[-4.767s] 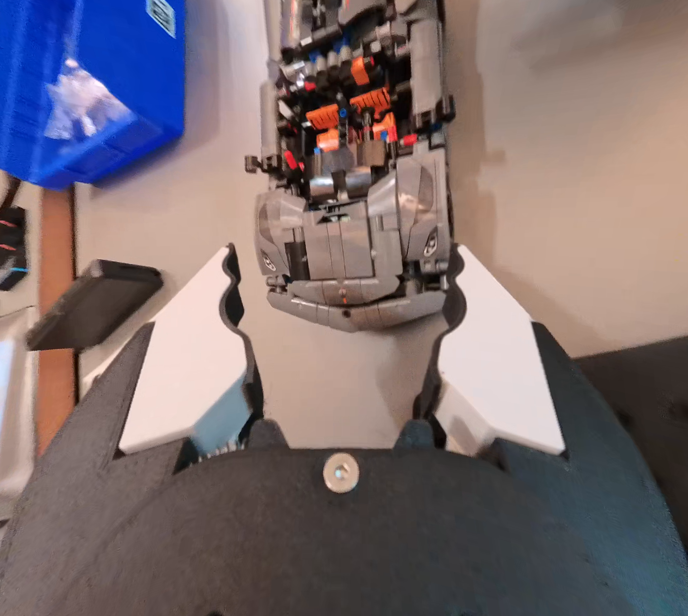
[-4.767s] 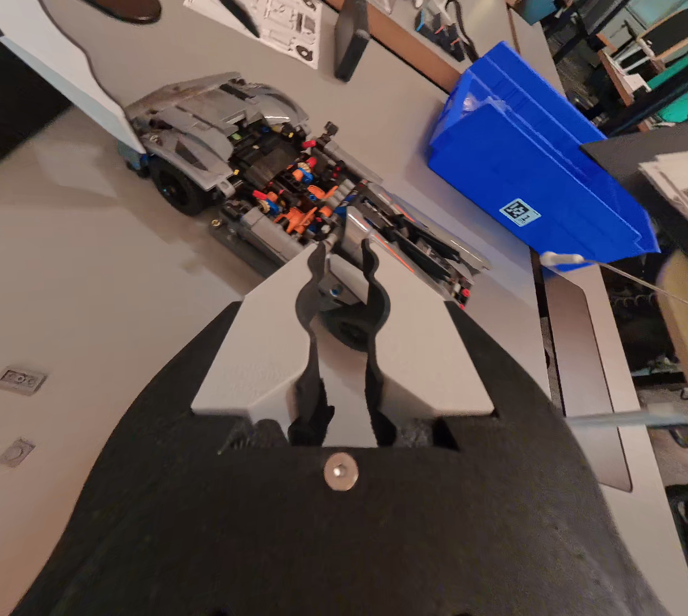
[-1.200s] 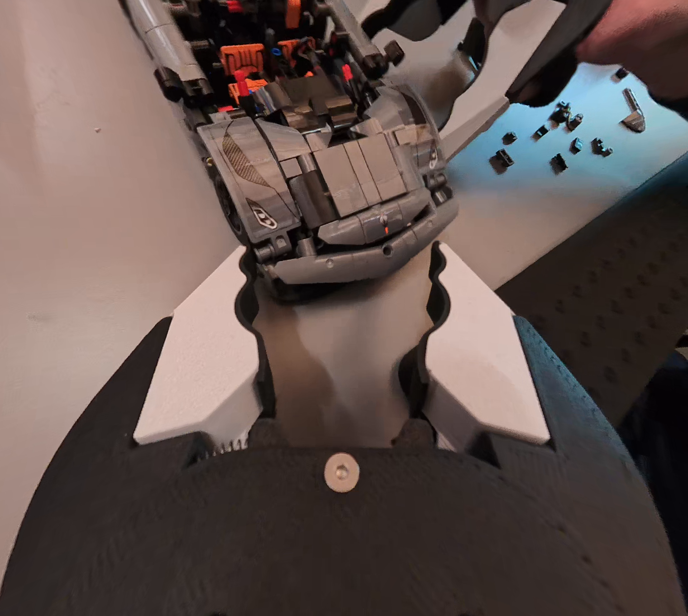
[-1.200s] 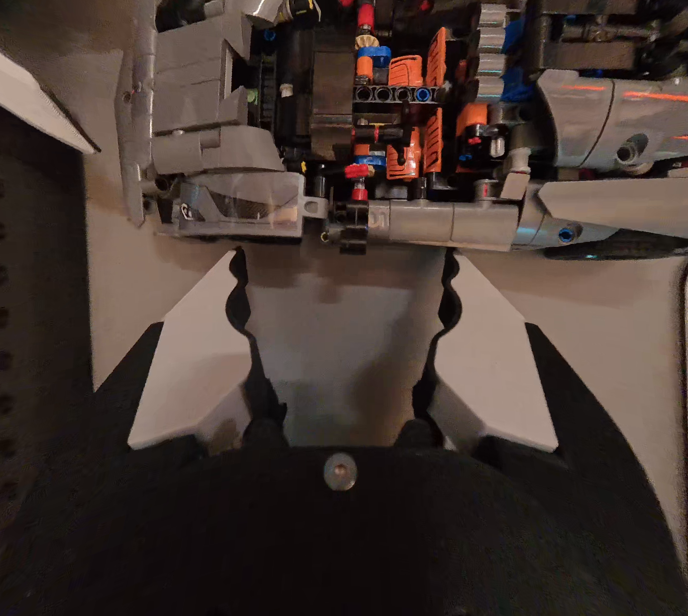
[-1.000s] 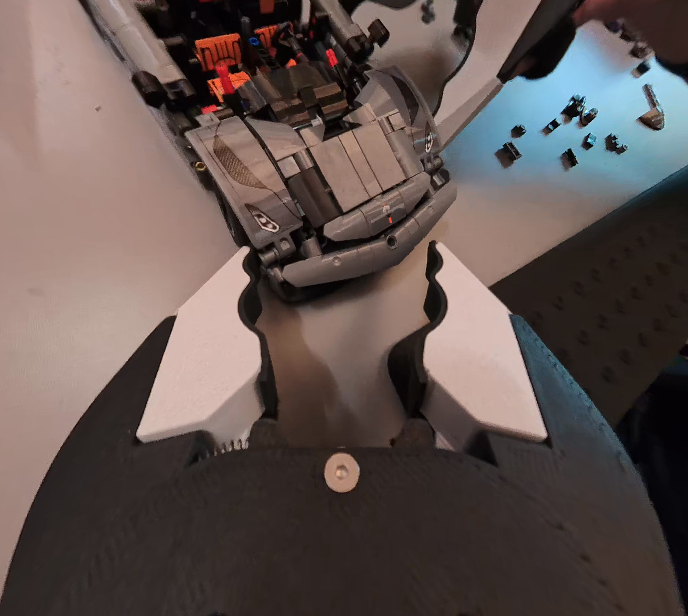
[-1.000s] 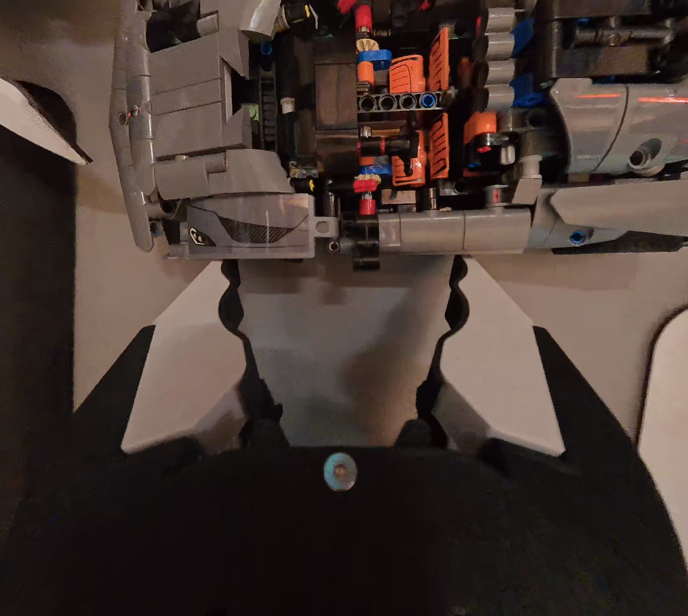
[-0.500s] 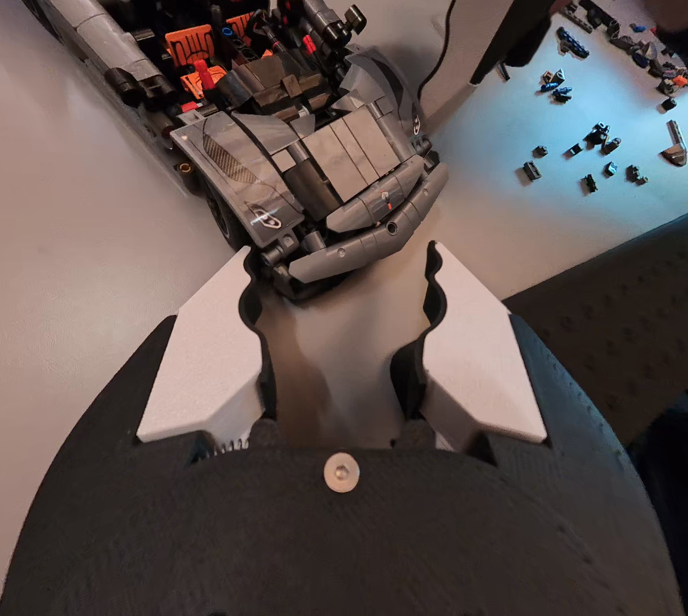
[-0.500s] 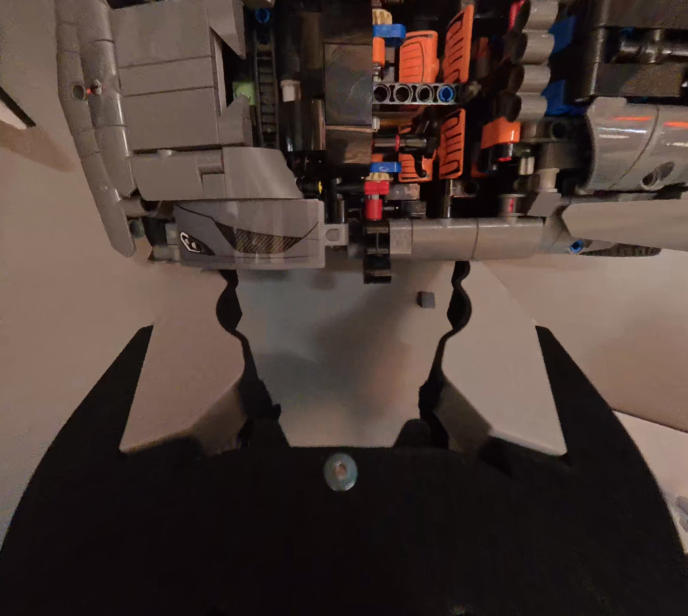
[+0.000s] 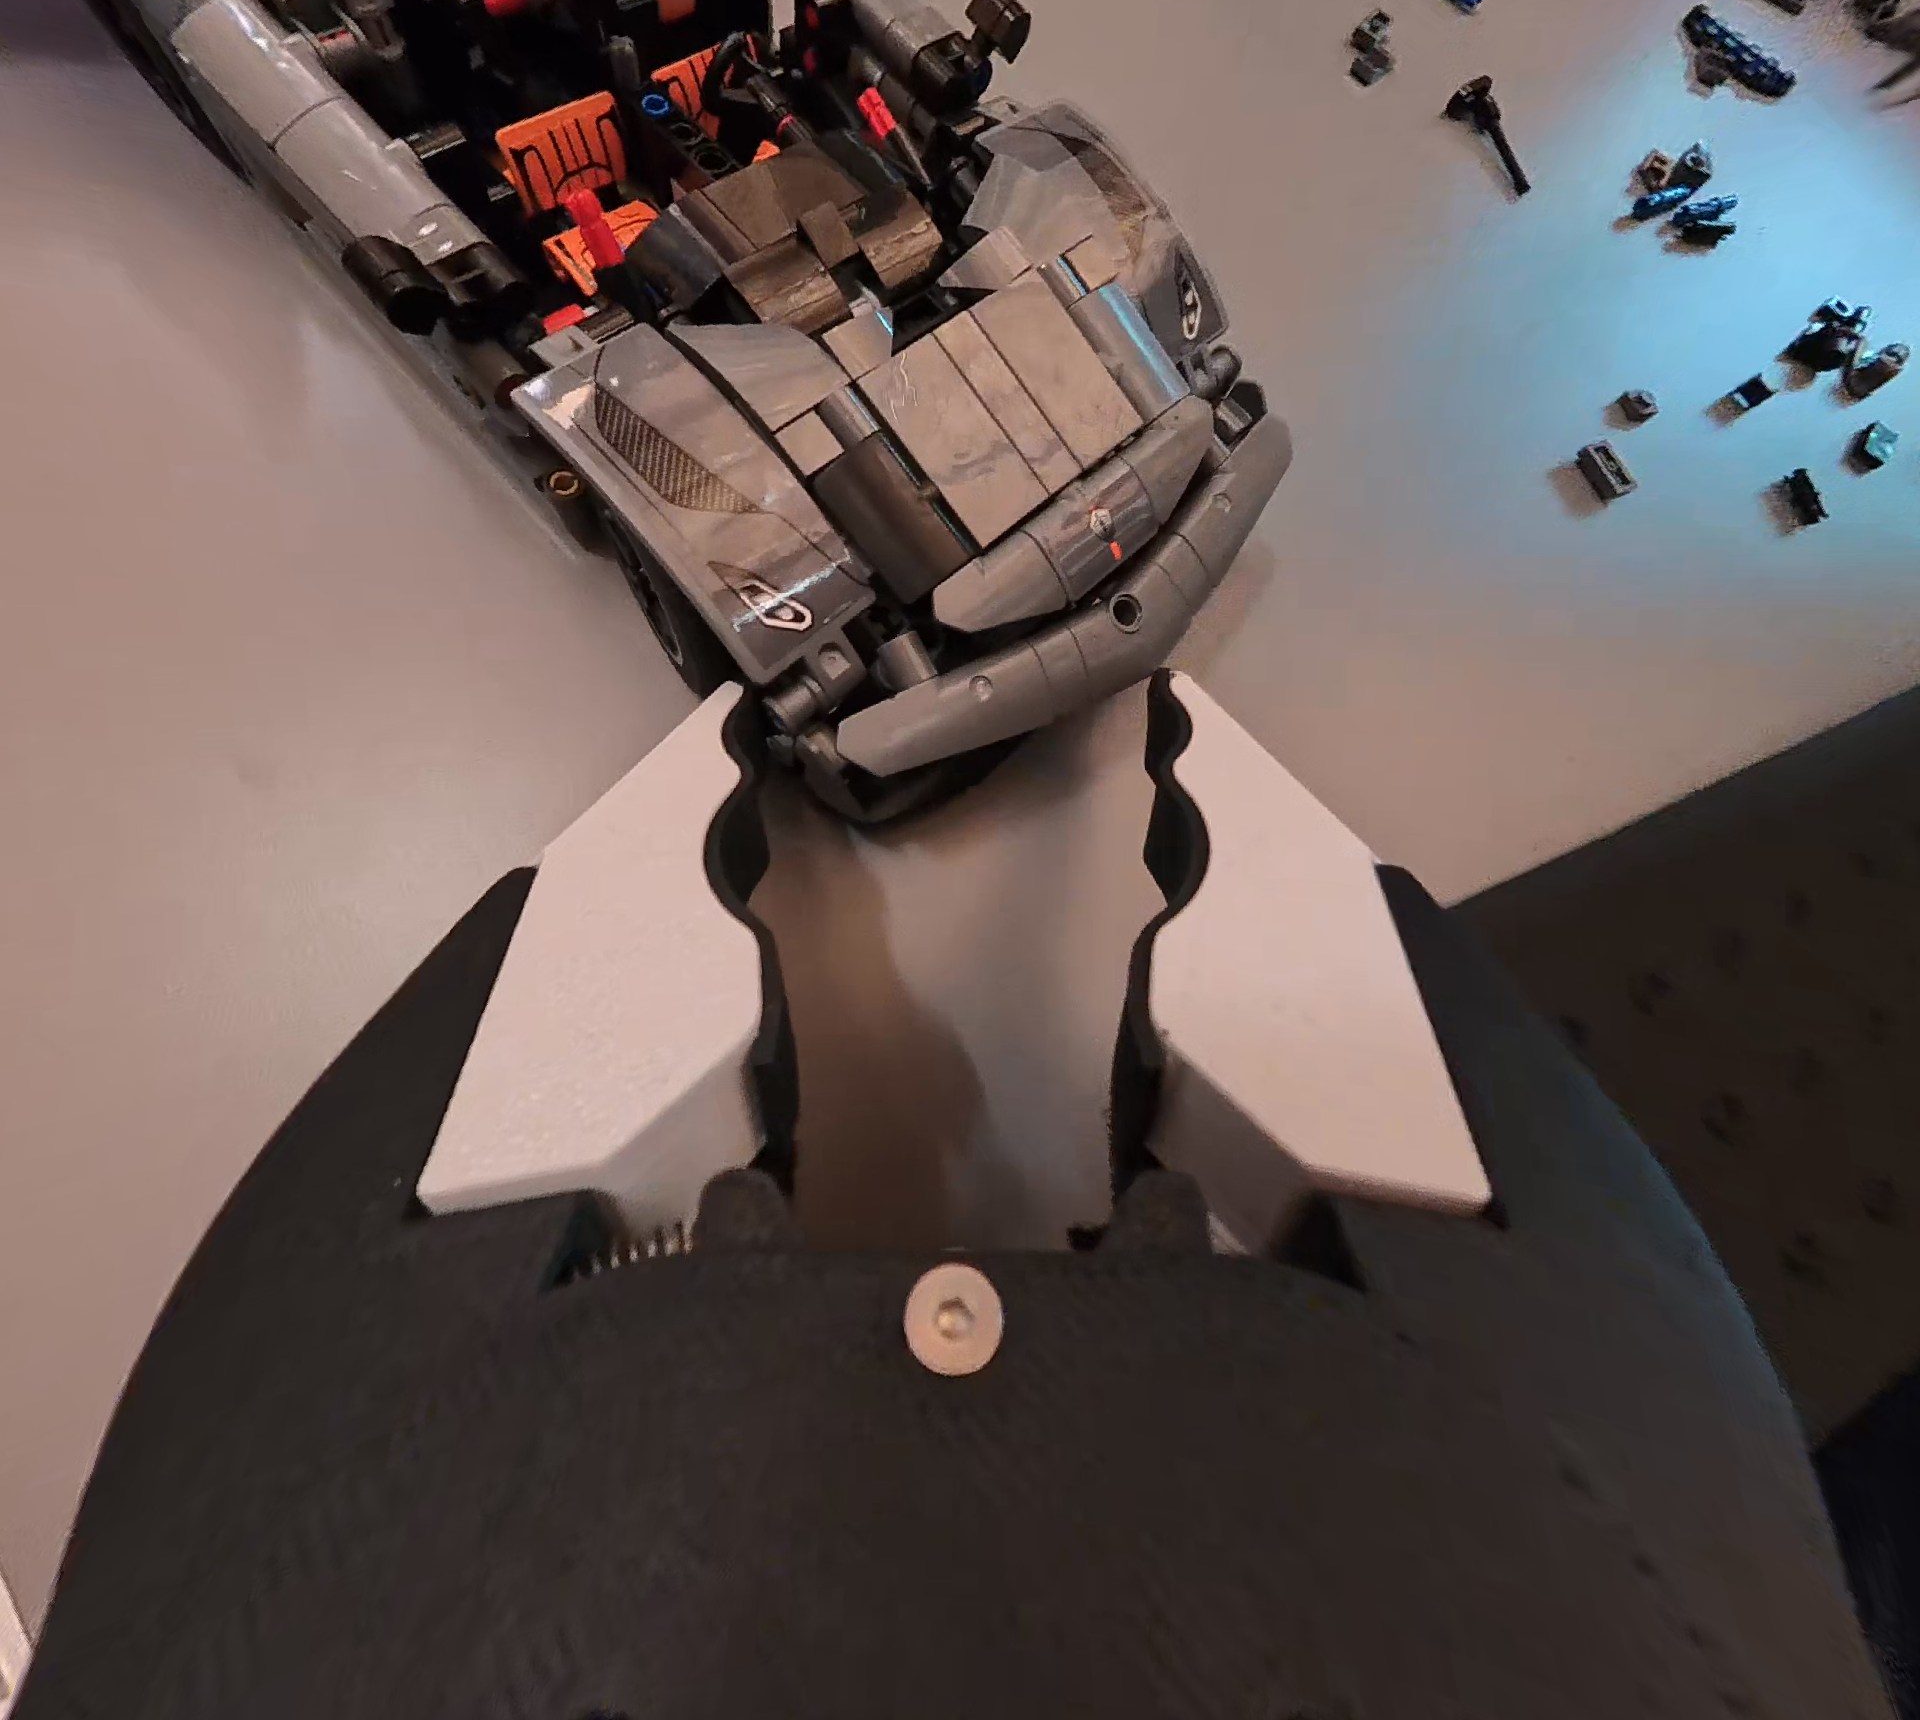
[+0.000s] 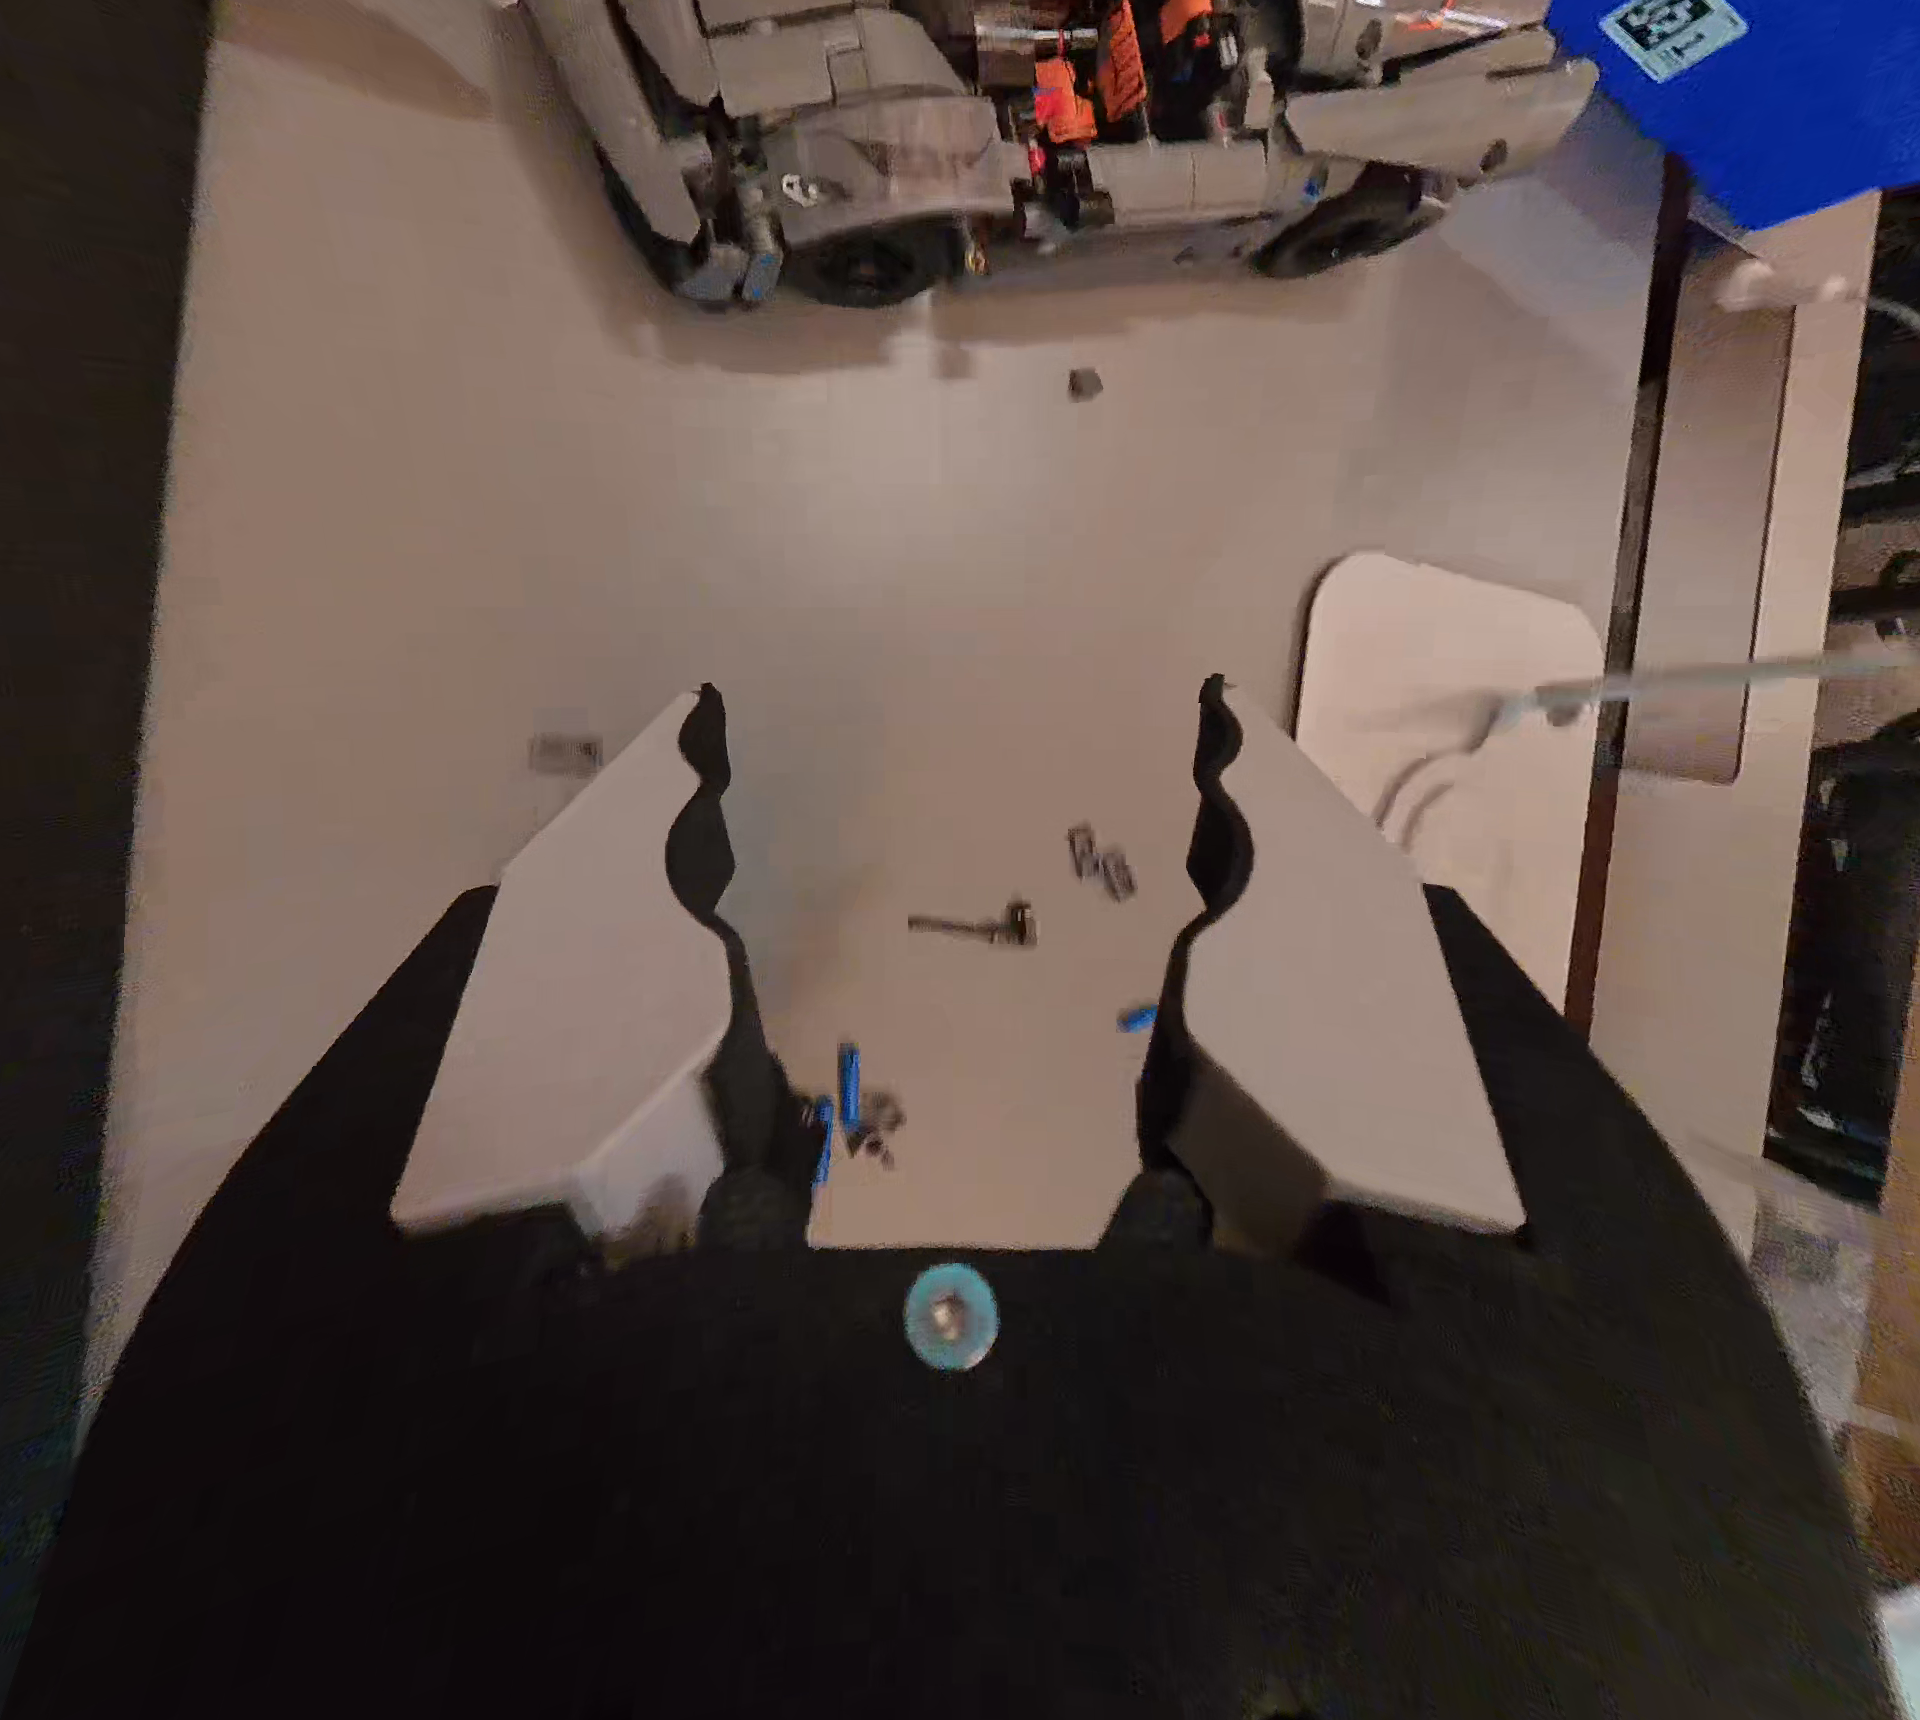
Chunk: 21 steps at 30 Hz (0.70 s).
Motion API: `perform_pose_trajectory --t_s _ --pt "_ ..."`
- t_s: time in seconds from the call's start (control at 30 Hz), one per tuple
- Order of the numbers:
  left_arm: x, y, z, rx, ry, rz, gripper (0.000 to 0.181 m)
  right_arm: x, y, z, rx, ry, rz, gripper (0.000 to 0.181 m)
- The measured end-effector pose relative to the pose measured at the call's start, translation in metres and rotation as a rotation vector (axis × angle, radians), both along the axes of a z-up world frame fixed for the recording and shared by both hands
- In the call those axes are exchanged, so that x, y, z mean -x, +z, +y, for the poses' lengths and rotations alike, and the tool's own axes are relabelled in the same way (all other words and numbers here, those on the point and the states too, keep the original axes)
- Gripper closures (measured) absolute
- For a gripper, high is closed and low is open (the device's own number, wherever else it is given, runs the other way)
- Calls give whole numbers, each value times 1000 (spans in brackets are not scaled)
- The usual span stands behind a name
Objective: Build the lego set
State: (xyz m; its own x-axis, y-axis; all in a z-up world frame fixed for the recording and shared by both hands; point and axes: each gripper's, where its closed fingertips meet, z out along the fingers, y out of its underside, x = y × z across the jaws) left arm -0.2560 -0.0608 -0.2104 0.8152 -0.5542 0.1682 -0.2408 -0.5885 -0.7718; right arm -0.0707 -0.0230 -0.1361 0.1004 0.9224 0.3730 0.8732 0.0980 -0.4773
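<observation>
Lego car (image 9: 914,423): grey angular panels, orange seats.

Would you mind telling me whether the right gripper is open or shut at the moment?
Open. In the right wrist view the right gripper holds nothing, and loose lego pieces on the table show between its fingers.

My left hand-held gripper (image 9: 951,714) fills the lower half of its wrist view, its two white fingers (image 9: 623,964) spread wide and gripping nothing, their wavy black inner edges facing each other across a broad gap; the left fingertip sits at the centre of the frame. My right hand-held gripper (image 10: 961,699) likewise occupies the bottom of its own view, white fingers (image 10: 1340,995) parted and empty, tips level at mid-frame, the black body below slightly blurred.
</observation>
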Motion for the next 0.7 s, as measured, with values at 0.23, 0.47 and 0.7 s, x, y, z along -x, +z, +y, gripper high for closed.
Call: perform_pose_trajectory --t_s 0.23,0.47,0.7 --pt "1 4 17 -40 34 13 112 -169 16 12 36 -364 79 125" --pt "27 46 21 -275 165 -9 108 -309 -33 49 124 -798 180 151" --pt "-30 119 7 -562 16 40 118 -331 -85 61 179 -897 96 144"
